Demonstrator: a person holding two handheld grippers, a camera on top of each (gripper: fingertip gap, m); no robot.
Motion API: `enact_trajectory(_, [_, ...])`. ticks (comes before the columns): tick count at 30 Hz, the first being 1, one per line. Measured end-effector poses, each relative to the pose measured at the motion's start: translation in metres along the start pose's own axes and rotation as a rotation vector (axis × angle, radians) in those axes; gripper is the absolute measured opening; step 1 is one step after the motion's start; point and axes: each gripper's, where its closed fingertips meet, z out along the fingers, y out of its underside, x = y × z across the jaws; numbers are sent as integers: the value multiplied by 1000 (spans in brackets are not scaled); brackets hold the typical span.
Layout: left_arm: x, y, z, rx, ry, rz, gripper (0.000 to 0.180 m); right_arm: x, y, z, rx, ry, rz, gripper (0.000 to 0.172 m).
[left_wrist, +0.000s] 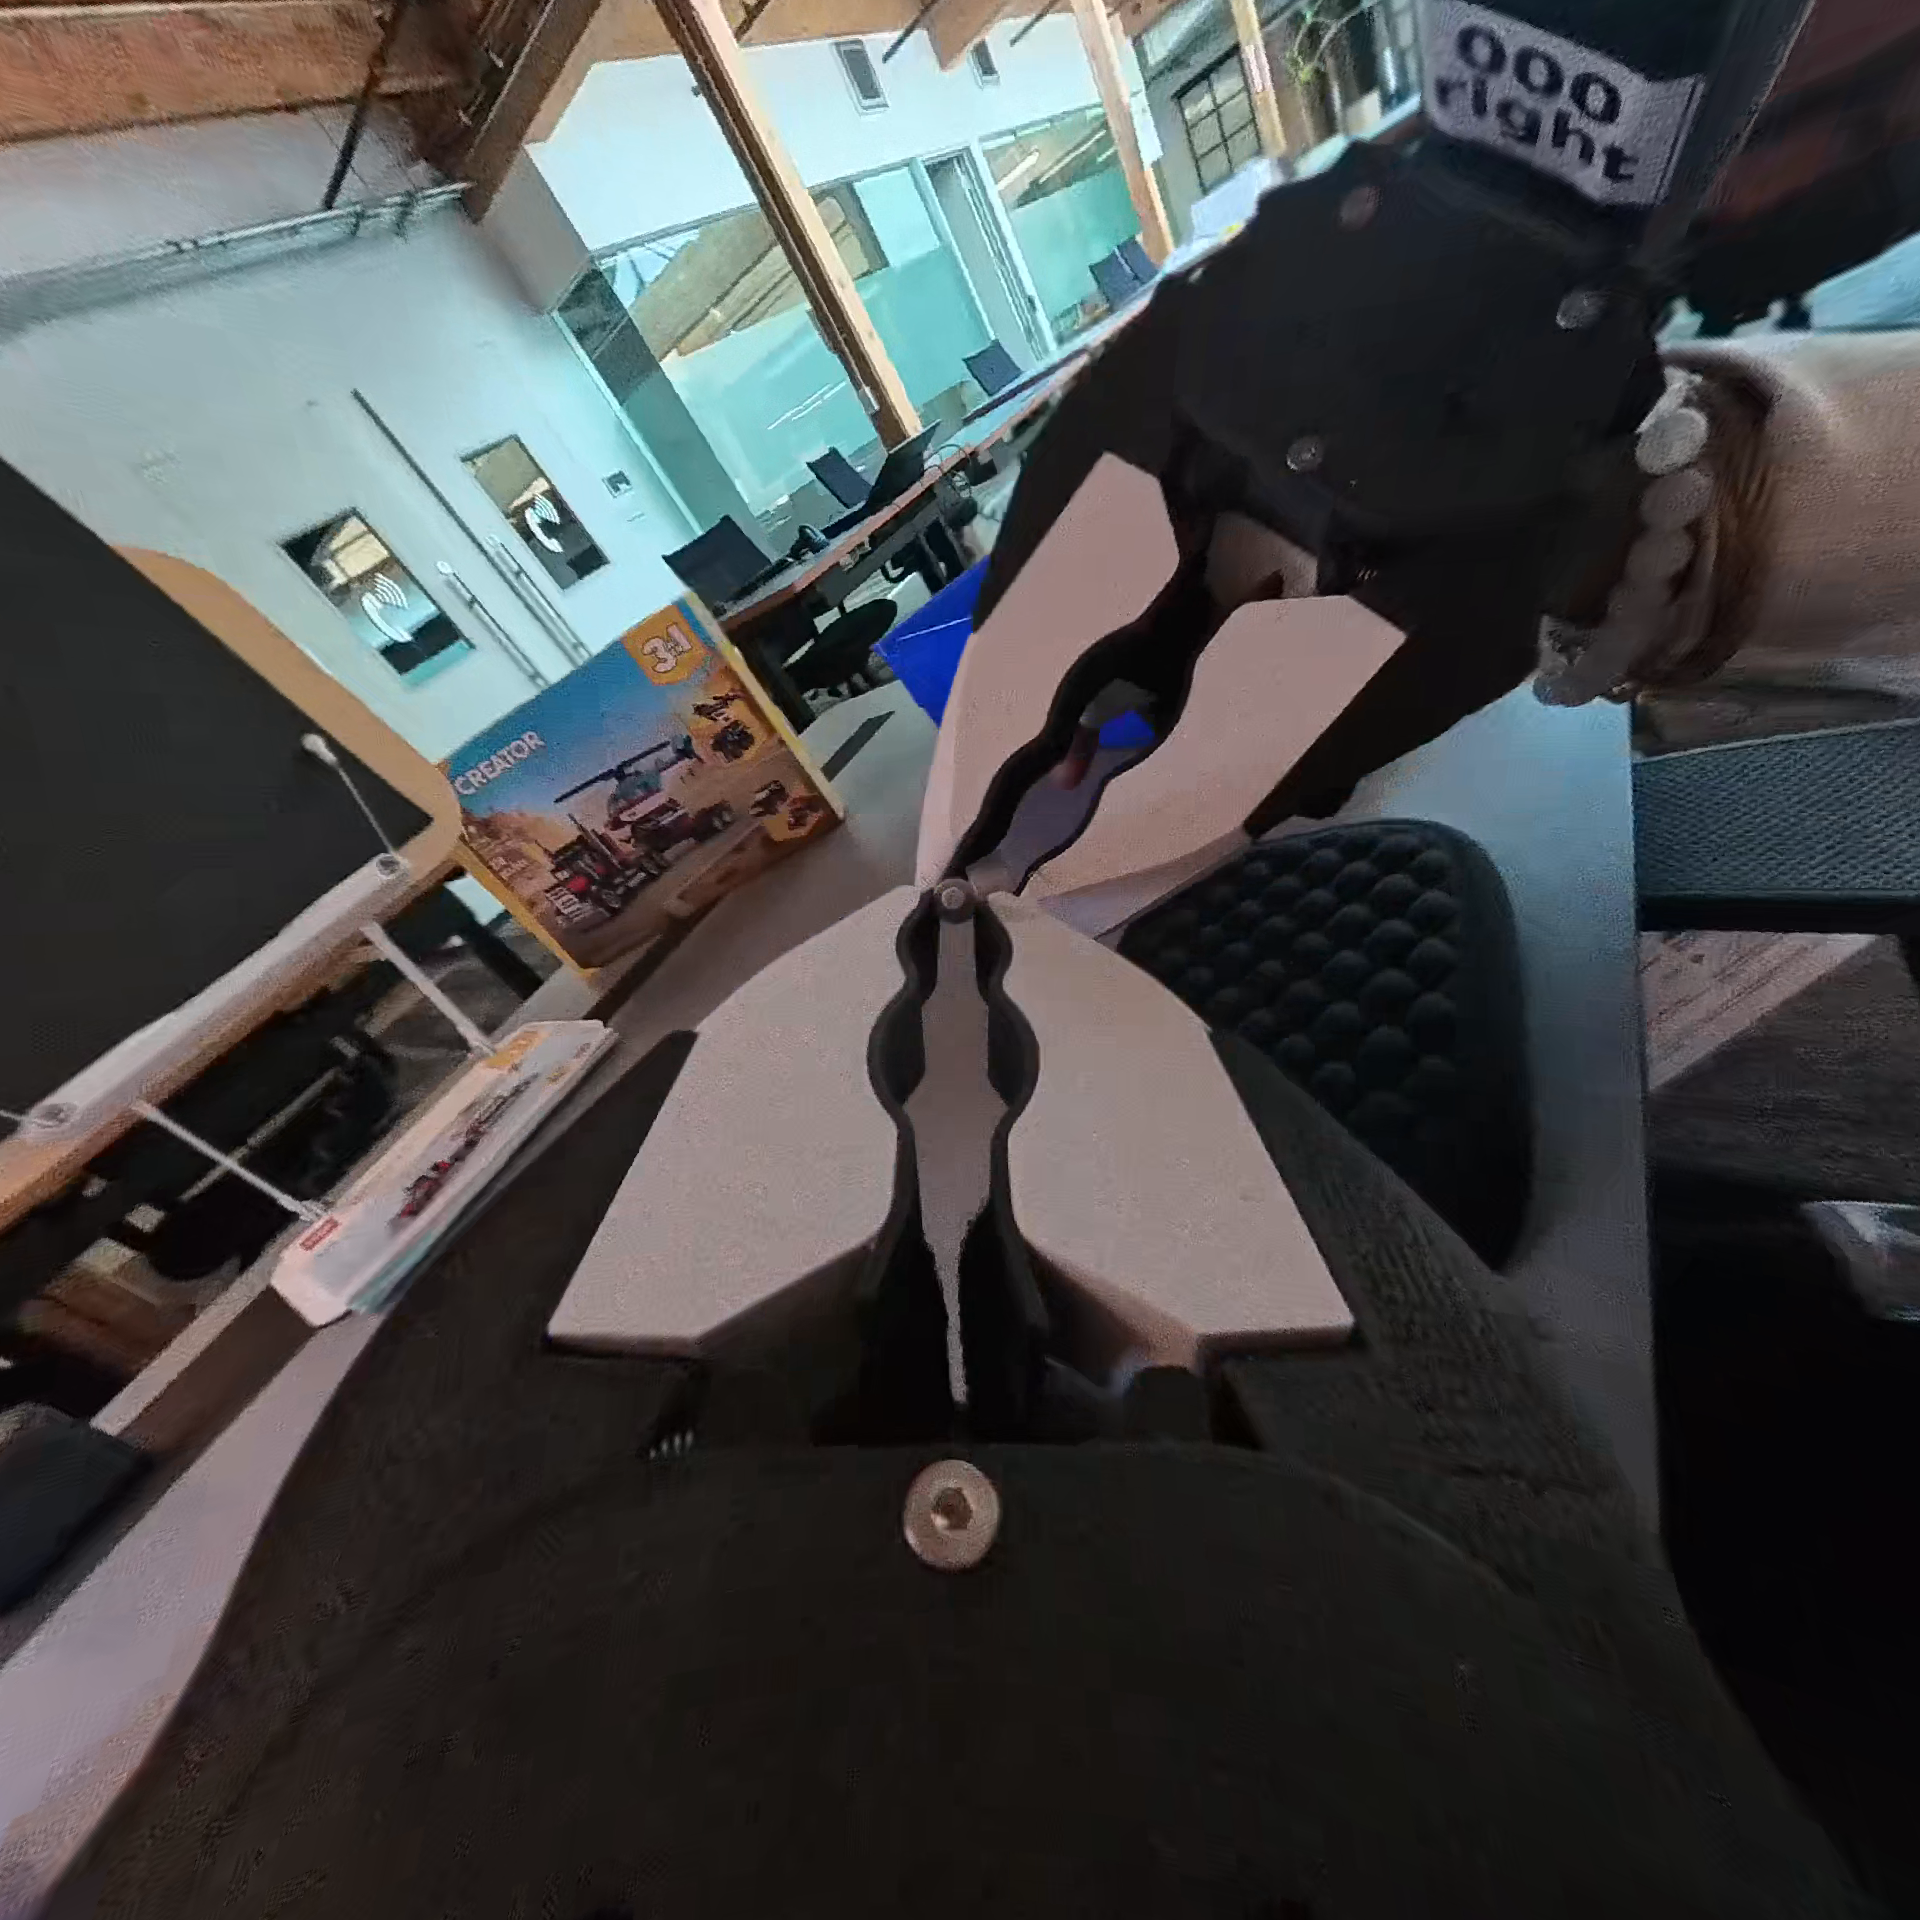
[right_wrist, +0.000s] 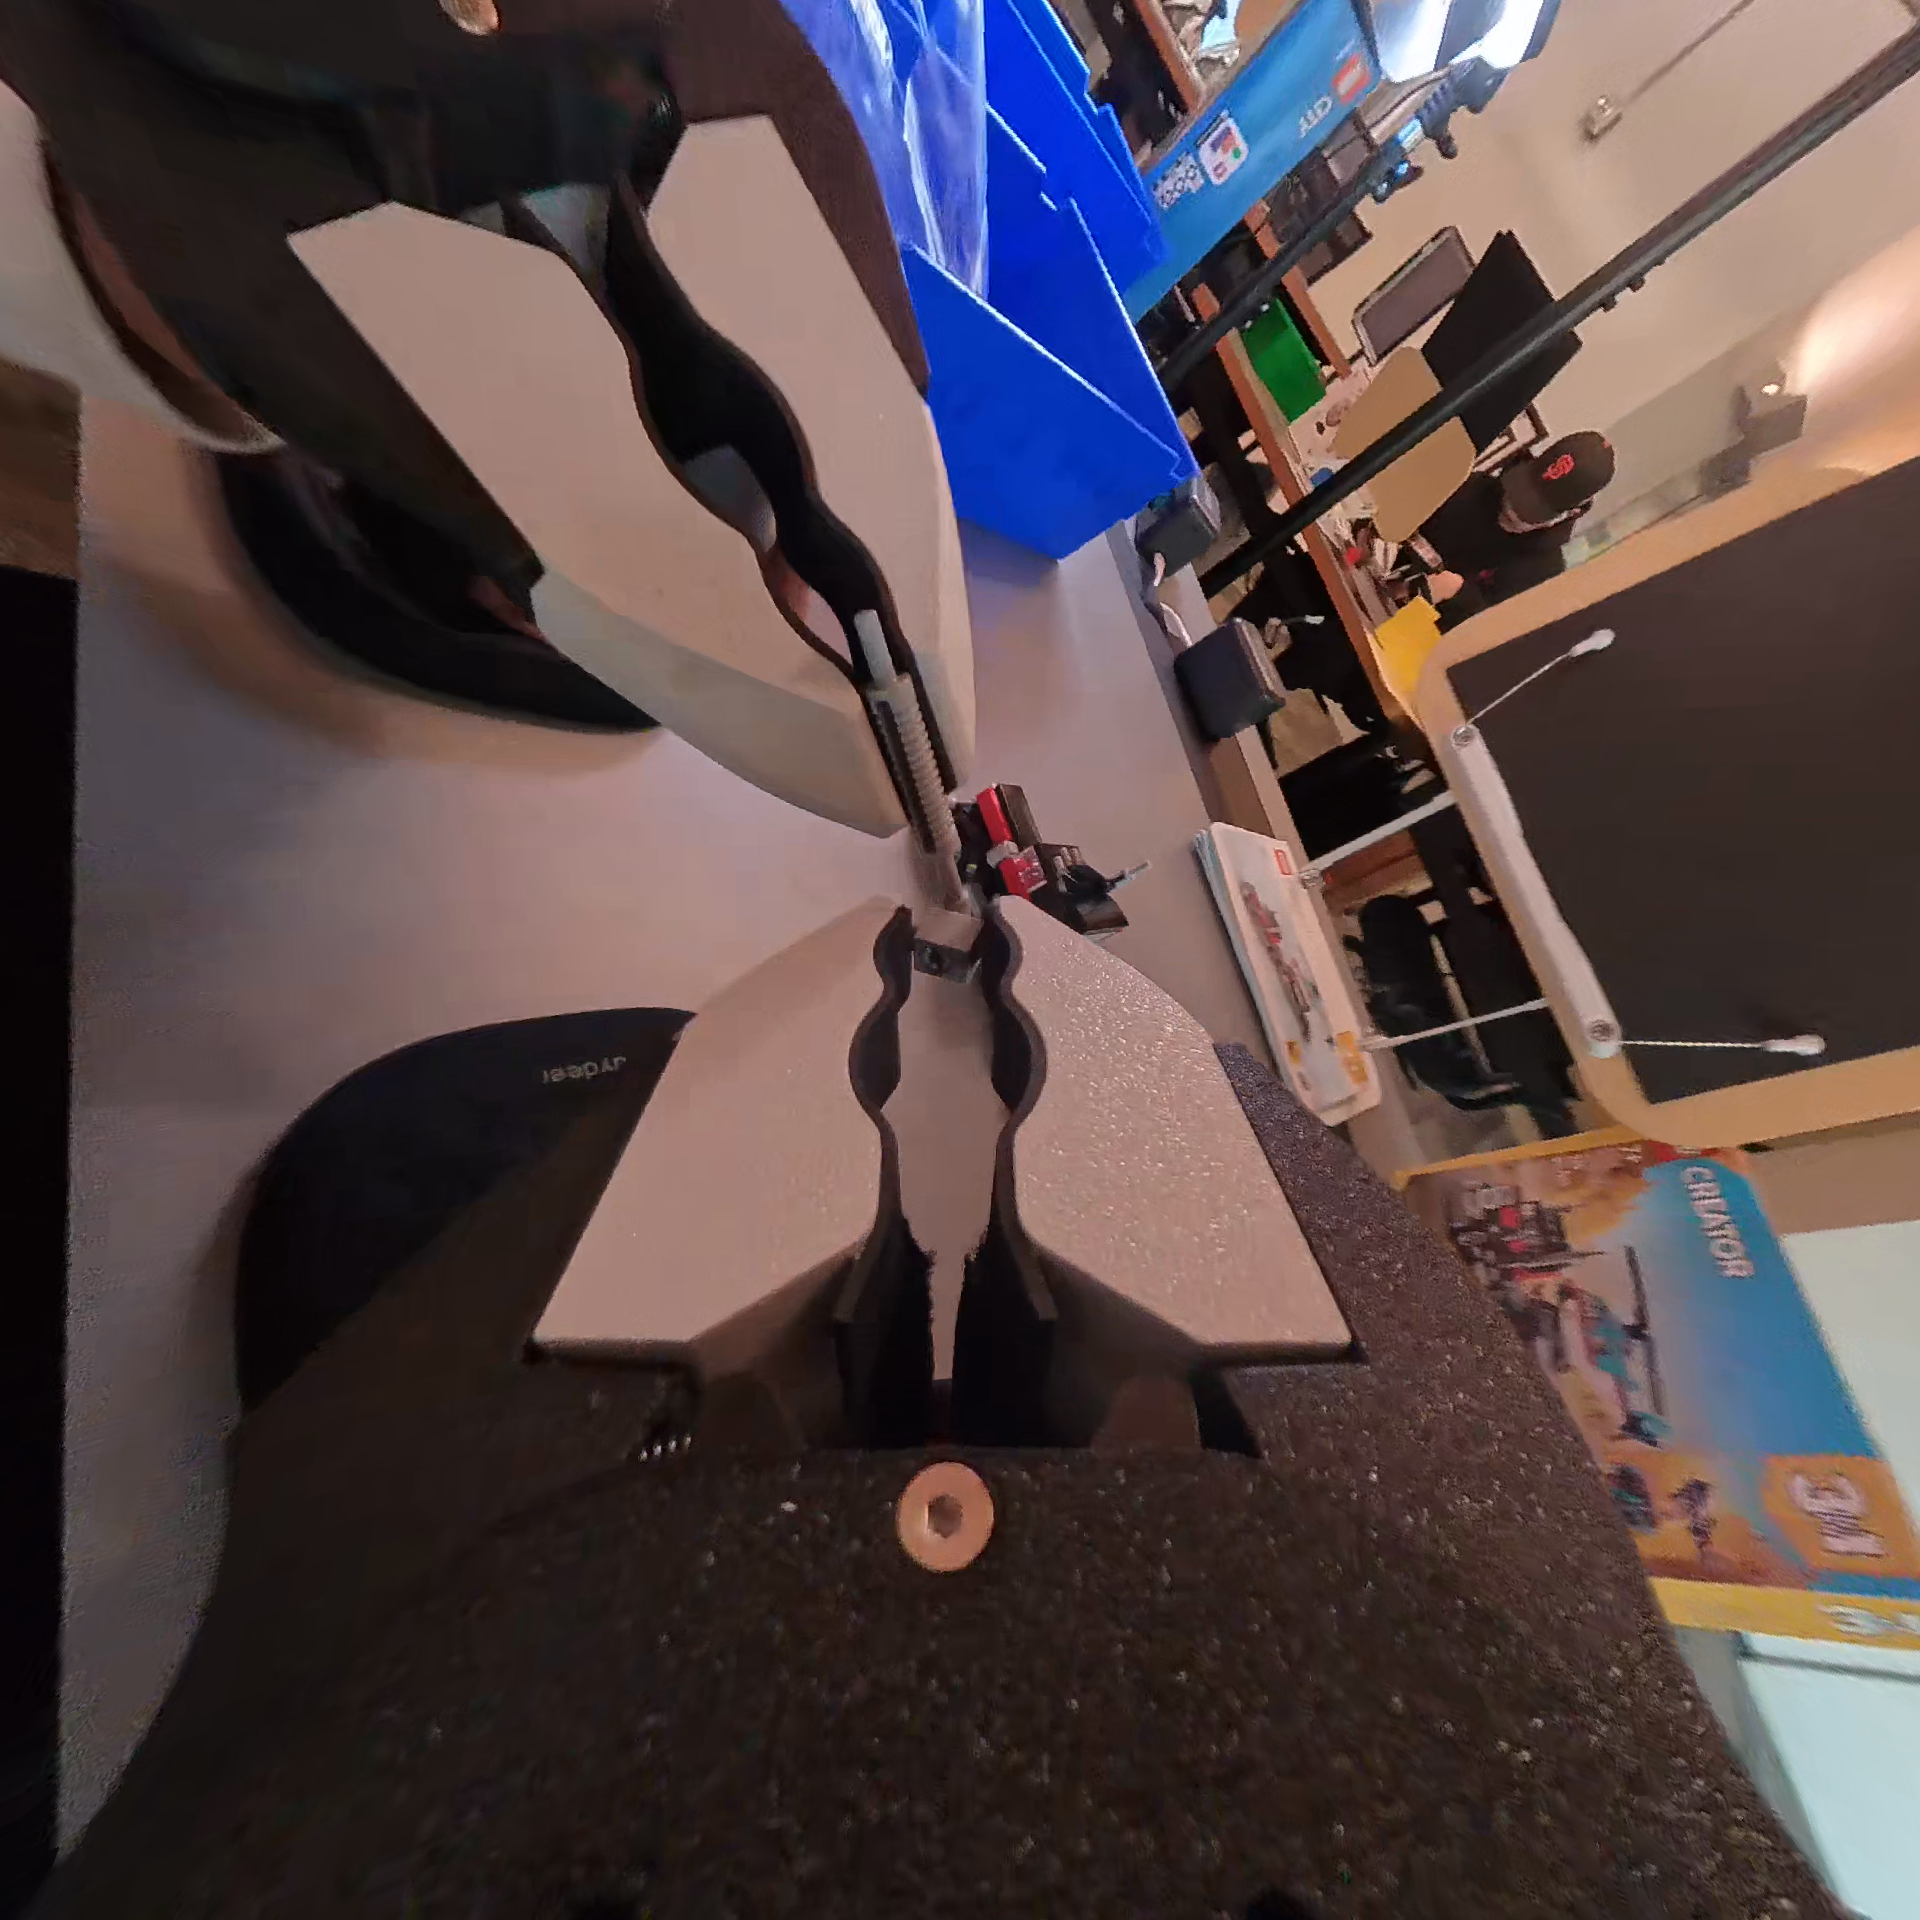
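An open-plan office, grey worktop (right_wrist: 416, 883). At frame centre, left gripper (left_wrist: 951, 902) jaws pinch a ridged grey rod (right_wrist: 920, 769); right gripper (right_wrist: 945, 951) jaws clamp a small grey piece (right_wrist: 943, 956), tips meeting to join them.

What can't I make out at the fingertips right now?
- Left wrist view: the ribbed grey rod shows only its round end; the left gripper hides the rest.
- Right wrist view: the right gripper covers where the rod meets the small dark piece.
- Red-and-black brick build: half hidden behind those fingertips, too small.
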Motion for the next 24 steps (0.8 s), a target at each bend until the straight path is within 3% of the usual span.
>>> enact_trajectory(3, [-2, -3, -1, 14, -34, 47, 7, 4, -4, 0, 1, 58, -77, 12])
enact_trajectory(6, [-7, -7, 1, 40, -84, 56, 19, -4, -9, 4, 13, 67, -125, 12])
enact_trajectory(7, [-5, -5, 3, 29, -65, 74, 7, -4, -10, 6, 8, 97, -136, 12])
enact_trajectory(9, [-3, 1, 5, -2, -47, 113, 6, -4, -5, 7, -14, 125, -166, 13])
enact_trajectory(16, [38, 26, 10, 7, 188, 432, 6, -33, 35, -11, -20, -193, -63, 19])
enact_trajectory(24, [60, 41, 25, 17, 356, 405, 6, -51, 52, -22, 46, -307, -11, 15])
